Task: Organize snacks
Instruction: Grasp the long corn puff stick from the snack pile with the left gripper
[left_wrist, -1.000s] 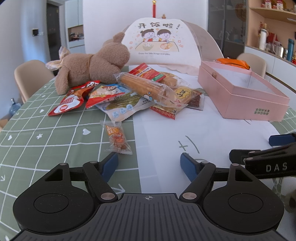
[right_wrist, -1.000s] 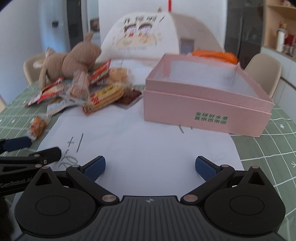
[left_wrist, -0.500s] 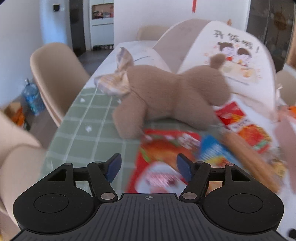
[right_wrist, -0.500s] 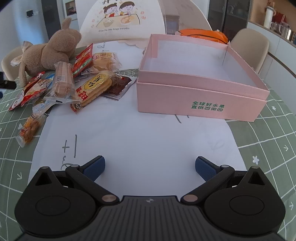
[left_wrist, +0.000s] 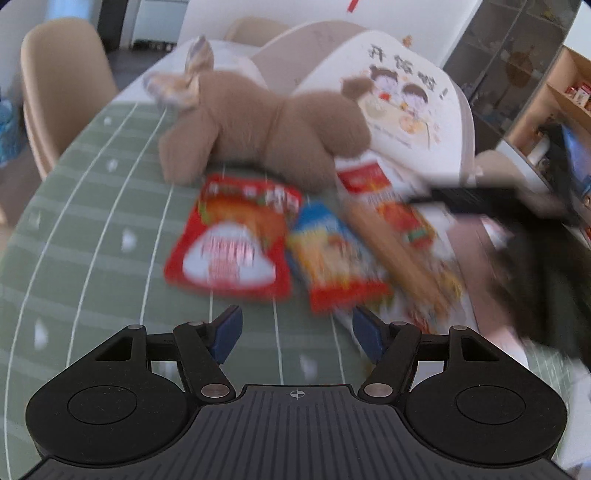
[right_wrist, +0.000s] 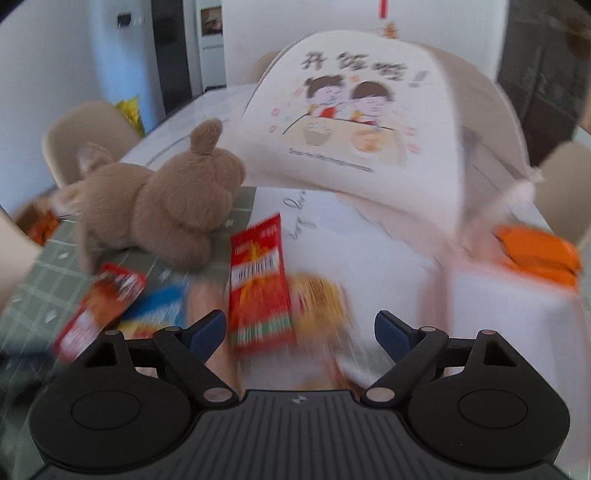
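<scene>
Several snack packets lie in a blurred pile in front of a brown plush toy (left_wrist: 266, 129). My left gripper (left_wrist: 297, 332) hovers open just short of a red-and-white packet (left_wrist: 229, 243) and a blue-and-orange packet (left_wrist: 332, 258), with nothing between its fingers. A long bread-stick packet (left_wrist: 402, 258) lies to their right. My right gripper (right_wrist: 299, 328) hangs over the same pile with its jaws closing. A red packet (right_wrist: 258, 288) and a yellow packet (right_wrist: 321, 299) lie under the gap, and the pads press on nothing. The pink box (right_wrist: 498, 295) is a pale blur on the right.
A white domed food cover (right_wrist: 369, 110) with a cartoon print stands behind the pile. An orange object (right_wrist: 535, 254) lies beyond the box. Beige chairs (left_wrist: 62, 92) ring the table (left_wrist: 92, 240), which has a green checked cloth. The right gripper's dark body (left_wrist: 524, 258) crosses the left wrist view.
Both grippers have left the white paper near the table's front and come in over the snack pile by the plush toy. The right jaws stand narrower than before.
</scene>
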